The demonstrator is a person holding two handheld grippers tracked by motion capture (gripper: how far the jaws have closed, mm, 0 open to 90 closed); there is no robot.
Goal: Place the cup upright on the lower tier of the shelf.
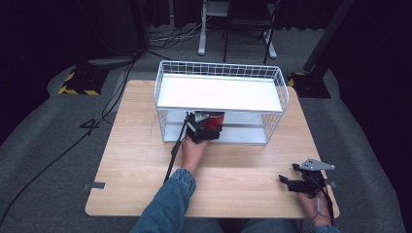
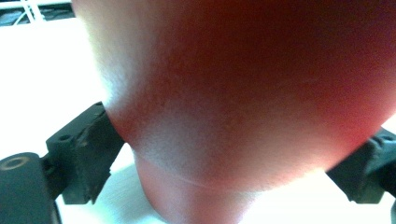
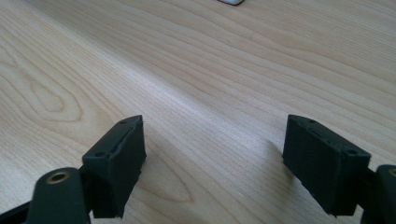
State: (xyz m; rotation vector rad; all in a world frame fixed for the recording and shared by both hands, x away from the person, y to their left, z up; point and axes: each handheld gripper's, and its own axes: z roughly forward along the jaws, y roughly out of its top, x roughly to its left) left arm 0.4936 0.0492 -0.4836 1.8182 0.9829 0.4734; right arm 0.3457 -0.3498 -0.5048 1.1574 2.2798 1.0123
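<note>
A red rounded object (image 1: pixel 216 119) sits at the front of the lower level of a white wire rack (image 1: pixel 162 85). My left gripper (image 1: pixel 208 127) reaches into that opening and is shut on the red object. In the left gripper view the red object (image 2: pixel 243 93) looms very close between the two black jaws, which press on its left and right sides above a white shelf surface (image 2: pixel 42 84). My right gripper (image 1: pixel 290 182) rests low over the table's front right corner. It stands open with nothing but bare wood between its jaws (image 3: pixel 215 154).
The rack has a white top panel (image 1: pixel 218 92) and stands at the back middle of the wooden table (image 1: pixel 131 160). A black cable (image 1: pixel 174 150) trails from the left gripper. Beyond the table are stand bases and cables on grey floor (image 1: pixel 58 126).
</note>
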